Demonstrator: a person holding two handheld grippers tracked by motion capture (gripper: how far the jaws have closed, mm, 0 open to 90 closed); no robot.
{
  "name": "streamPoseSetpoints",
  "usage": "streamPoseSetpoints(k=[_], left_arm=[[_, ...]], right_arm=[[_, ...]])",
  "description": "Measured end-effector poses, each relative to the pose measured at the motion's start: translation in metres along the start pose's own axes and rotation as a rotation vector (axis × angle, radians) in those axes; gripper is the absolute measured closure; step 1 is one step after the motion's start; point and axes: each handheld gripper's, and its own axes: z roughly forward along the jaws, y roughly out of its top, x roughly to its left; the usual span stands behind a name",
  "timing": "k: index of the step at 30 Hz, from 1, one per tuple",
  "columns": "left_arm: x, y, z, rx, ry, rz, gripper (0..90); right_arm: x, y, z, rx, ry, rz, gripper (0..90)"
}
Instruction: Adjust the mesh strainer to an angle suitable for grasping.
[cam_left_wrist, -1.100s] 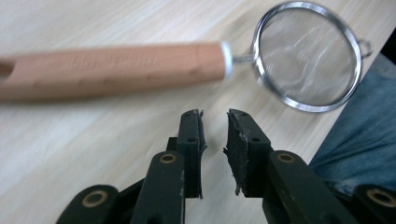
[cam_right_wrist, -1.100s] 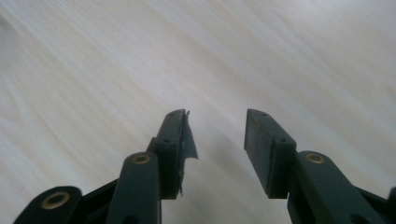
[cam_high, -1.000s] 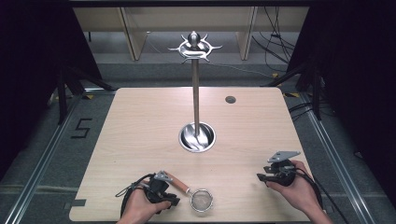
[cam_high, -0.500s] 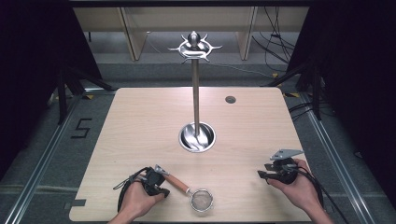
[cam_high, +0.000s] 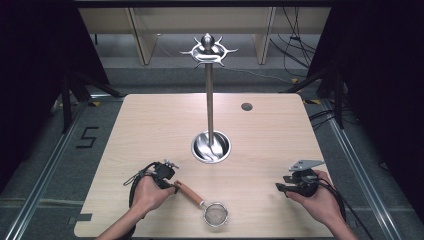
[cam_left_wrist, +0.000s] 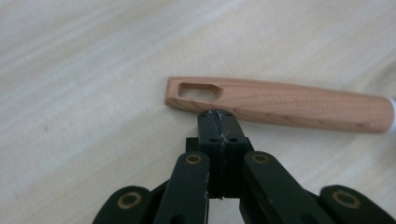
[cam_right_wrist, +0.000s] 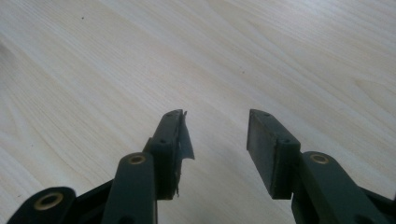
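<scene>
While the strainer (cam_high: 210, 210) lies flat on the desk (cam_high: 150, 125) near the front edge, its mesh bowl toward the person and its wooden handle (cam_left_wrist: 280, 103) angling up to the left, the left claw (cam_left_wrist: 218, 122) sits with its jaws pressed together, nothing between them, tips just at the handle's side near the slotted end. Judging from the hooked stand (cam_high: 209, 100) at the desk's centre, that slot is probably meant for hanging, which would explain why the claw lines up at this end. The right claw (cam_right_wrist: 215, 135) rests well apart at the right, jaws spread over bare wood, apparently waiting. The high view gives the whole layout: stand, strainer, both hands. The left gripper view adds the handle's hanging slot and faint lettering, and makes plain that the jaws meet on nothing.
</scene>
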Motion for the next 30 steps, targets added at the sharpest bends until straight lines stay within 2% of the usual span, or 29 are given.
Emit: streamPoseSetpoints(k=[1,4,7,9,10,12,13,14,17,22,25,26,27,29,30], left_arm=[[0.000,0.003,0.001,-0.002,0.009,-0.009,89.4],[0.002,0.009,0.002,0.004,0.003,0.002,89.4],[0.001,0.022,0.006,-0.007,0.024,-0.003,89.4],[-0.001,0.029,0.009,-0.007,0.016,0.003,89.4],[-0.003,0.032,0.011,-0.008,0.023,-0.008,89.4],[-0.006,0.039,0.014,-0.011,0.033,0.018,89.4],[-0.008,0.042,0.016,-0.011,0.025,0.018,89.4],[-0.011,0.045,0.017,-0.011,0.036,0.010,89.3],[-0.016,0.054,0.021,-0.001,0.037,0.045,89.3],[-0.029,0.066,0.028,0.002,0.040,0.046,89.2],[-0.037,0.072,0.032,0.008,0.047,0.062,89.2],[-0.038,0.074,0.034,0.007,0.035,0.065,89.2],[-0.040,0.077,0.035,0.010,0.045,0.075,89.2],[-0.045,0.080,0.039,0.002,0.036,0.054,89.2],[-0.045,0.082,0.041,0.004,0.041,0.074,89.2]], right_arm=[[0.000,0.000,0.000,0.000,0.000,0.007,56.9],[0.000,0.000,0.000,-0.001,0.000,0.008,56.9],[0.000,0.000,0.000,0.001,0.001,0.013,56.8],[0.000,0.000,0.000,-0.002,0.000,0.009,56.8],[0.000,0.000,0.000,-0.002,0.002,0.009,56.8],[0.000,0.000,0.000,0.001,0.001,0.007,56.7],[0.000,0.000,0.000,0.001,0.001,0.008,56.7],[0.000,0.000,0.000,0.001,0.001,0.009,56.7],[-0.001,0.000,0.001,0.000,0.001,0.008,56.7],[-0.001,0.000,0.000,0.001,0.002,0.012,56.5],[-0.001,0.000,0.000,0.001,0.001,0.013,56.5],[-0.001,-0.001,0.000,0.001,0.002,0.013,56.5],[-0.001,-0.001,0.000,0.002,0.003,0.013,56.5],[-0.001,-0.001,0.000,0.001,0.003,0.009,56.5],[-0.001,-0.001,0.000,0.001,0.003,0.009,56.4]])
